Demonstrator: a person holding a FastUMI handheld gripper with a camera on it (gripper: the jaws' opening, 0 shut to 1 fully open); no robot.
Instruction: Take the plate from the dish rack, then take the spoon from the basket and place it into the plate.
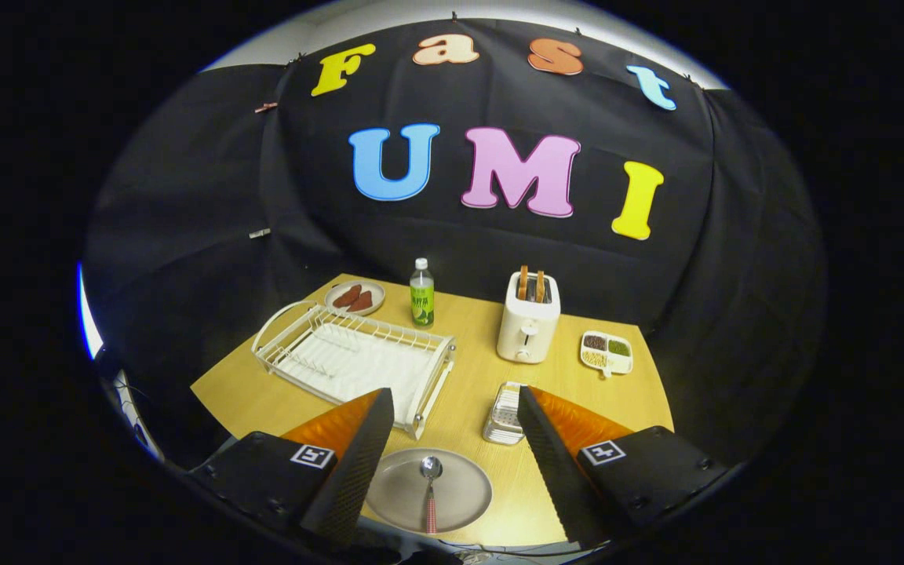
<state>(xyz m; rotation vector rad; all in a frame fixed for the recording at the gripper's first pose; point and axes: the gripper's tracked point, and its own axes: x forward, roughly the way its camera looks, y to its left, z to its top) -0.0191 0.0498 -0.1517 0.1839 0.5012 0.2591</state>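
From the gripper view, the gripper (452, 424) hangs above the wooden surface (468, 353) with its fingers spread wide apart, holding nothing. Between them lies the round grey plate (460, 494), and the metal spoon with a checked handle (430, 490) rests in it. The small metal wire basket (504, 412) sits just ahead, beside the right finger. The white wire dish rack (354, 357) stands further left, with no dishes in it.

We note the spoon (430, 490) on the plate (460, 486) at bottom centre between the spread gripper (452, 416) fingers, basket (504, 413) just above right, dish rack (354, 357) centre left, toaster (528, 318) behind the basket.
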